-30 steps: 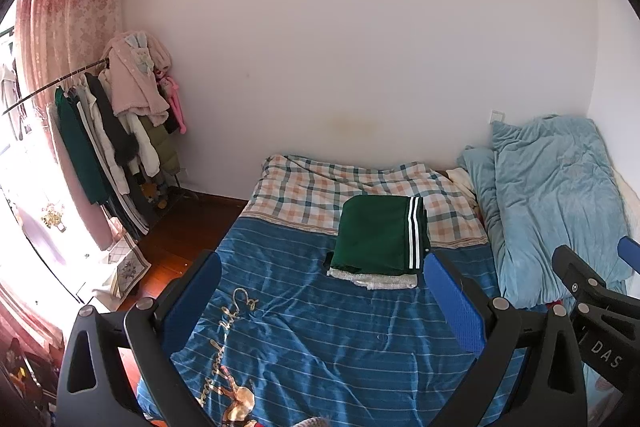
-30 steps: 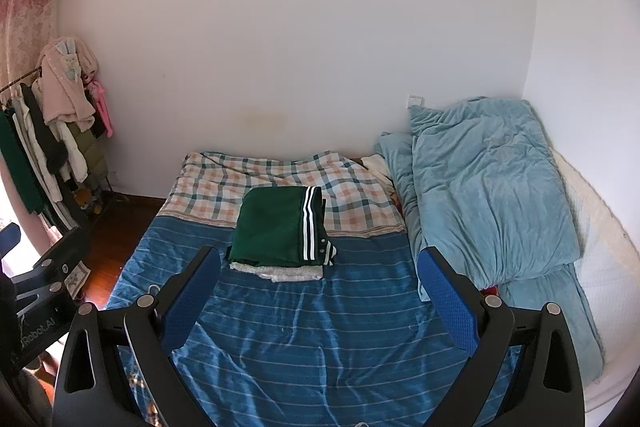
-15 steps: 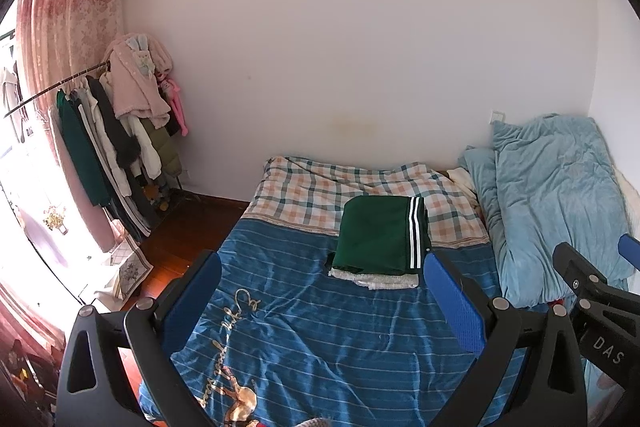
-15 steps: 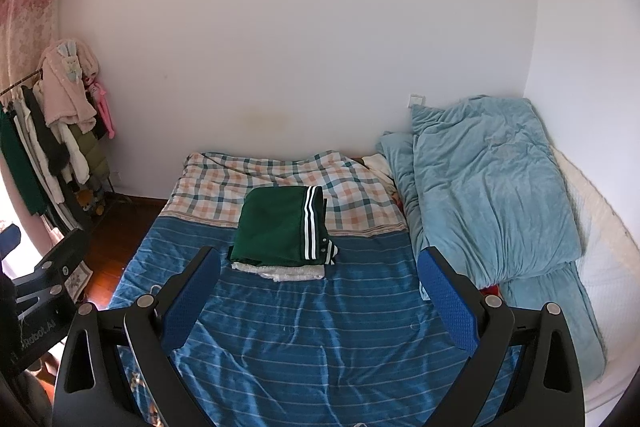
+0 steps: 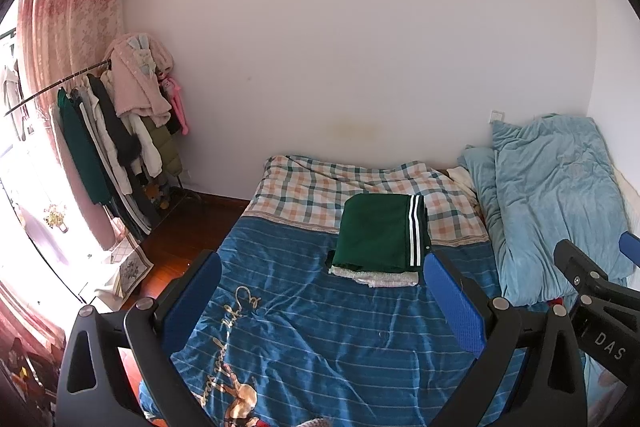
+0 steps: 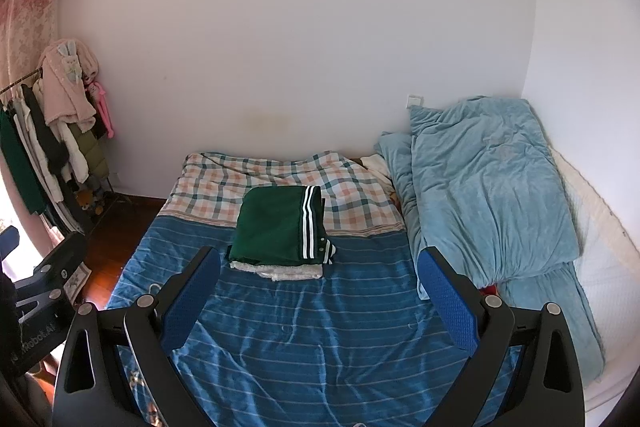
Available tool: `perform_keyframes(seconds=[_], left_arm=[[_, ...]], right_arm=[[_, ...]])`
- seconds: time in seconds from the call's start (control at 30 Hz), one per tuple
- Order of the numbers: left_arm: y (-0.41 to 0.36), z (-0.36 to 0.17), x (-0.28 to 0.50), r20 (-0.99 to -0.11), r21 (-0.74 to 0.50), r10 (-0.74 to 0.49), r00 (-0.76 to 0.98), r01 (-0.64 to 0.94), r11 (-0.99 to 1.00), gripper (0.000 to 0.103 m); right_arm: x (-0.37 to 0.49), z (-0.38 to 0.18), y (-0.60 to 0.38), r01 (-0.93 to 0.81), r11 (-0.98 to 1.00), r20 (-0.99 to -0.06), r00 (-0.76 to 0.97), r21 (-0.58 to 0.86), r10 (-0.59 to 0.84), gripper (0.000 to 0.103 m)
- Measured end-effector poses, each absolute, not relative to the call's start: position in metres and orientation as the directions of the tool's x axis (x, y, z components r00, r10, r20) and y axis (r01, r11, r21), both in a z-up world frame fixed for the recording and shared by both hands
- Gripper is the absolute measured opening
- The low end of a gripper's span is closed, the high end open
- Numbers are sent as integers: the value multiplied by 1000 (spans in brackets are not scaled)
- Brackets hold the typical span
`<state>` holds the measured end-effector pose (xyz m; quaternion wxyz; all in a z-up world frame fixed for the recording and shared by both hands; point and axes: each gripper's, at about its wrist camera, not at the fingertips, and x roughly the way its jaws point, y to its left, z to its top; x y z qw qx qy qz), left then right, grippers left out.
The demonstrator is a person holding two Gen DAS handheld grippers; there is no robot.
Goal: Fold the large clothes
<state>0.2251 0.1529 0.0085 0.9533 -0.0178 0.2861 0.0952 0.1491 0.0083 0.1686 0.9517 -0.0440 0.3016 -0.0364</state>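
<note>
I see the green garment (image 5: 378,233) already folded atop a white one (image 6: 288,270) on the bed (image 6: 320,327), my left gripper (image 5: 320,301) and right gripper (image 6: 320,297) spread wide, empty, apparently nothing left

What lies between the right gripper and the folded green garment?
Only bare blue striped bedsheet lies between the right gripper and the green garment, as the right wrist view shows.
</note>
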Motion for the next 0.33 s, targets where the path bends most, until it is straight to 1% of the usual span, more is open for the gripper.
perform_keyframes(seconds=[0.33], left_arm=[[153, 9, 219, -543, 22, 180, 820, -201, 979, 103]], right_arm=[[142, 167, 6, 52, 993, -572, 813, -110, -106, 100]])
